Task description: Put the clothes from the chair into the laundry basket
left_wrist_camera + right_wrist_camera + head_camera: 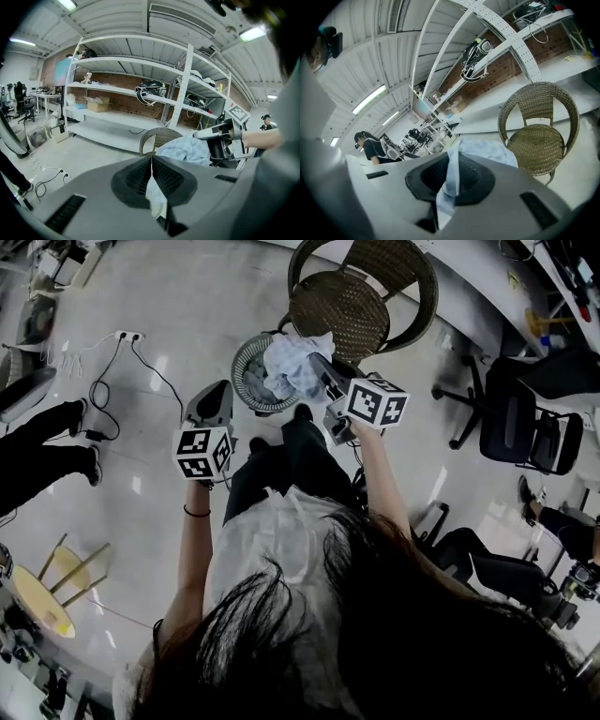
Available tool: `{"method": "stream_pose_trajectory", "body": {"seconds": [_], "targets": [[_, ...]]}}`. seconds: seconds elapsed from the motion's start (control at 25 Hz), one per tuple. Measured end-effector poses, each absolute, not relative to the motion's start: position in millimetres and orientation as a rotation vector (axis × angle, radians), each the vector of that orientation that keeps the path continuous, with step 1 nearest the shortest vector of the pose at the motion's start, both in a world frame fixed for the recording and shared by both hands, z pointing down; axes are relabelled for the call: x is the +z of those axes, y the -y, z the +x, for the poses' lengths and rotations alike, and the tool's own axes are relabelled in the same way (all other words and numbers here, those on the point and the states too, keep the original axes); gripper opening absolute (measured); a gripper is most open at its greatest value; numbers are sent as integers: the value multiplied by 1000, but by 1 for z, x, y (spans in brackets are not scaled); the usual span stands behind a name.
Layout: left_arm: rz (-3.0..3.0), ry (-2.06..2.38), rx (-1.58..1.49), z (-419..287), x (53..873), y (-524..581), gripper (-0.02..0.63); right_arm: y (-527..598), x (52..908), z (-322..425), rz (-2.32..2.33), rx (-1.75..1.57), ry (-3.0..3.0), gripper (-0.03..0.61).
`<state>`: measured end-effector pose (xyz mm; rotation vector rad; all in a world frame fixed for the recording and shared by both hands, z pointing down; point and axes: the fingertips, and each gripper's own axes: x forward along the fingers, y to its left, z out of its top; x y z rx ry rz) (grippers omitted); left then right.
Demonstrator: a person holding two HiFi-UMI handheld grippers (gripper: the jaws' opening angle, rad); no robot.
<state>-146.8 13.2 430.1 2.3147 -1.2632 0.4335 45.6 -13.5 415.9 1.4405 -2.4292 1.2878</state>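
Chair: The woven chair stands at the far side. Its seat looks bare, and no clothes show on it.
Basket: The round laundry basket sits on the floor, just nearer than the chair and a little to the left.
Clothes: A pale blue bundle of clothes lies over the right part of the basket top. It is bunched up above the rim, not deep inside.
Right gripper: The right gripper is at the right side of the basket. It is closed tight on a fold of the pale blue cloth. Its own view shows the cloth squeezed between the two jaws.
Left gripper: The left gripper is just beside the basket on the left, apart from the bundle. Its jaws are closed, with the tips together. A pale strip shows low in the gap between them, and I cannot tell what it is.
Done so far: I think the big part is done. The clothes are off the chair and over the basket.
Left to do: I think the right gripper has to let go so the cloth drops in. The part that sticks up may need a push down.
Not sure: I cannot see if more clothes lie under the bundle.
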Motion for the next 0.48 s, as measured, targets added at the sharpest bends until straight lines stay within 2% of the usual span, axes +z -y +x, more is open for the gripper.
{"method": "stream_pose_trajectory", "body": {"seconds": [0.48], "targets": [[2264, 1268, 438, -160, 453, -26, 20, 5, 453, -5, 1271, 1320, 2400, 38]]}}
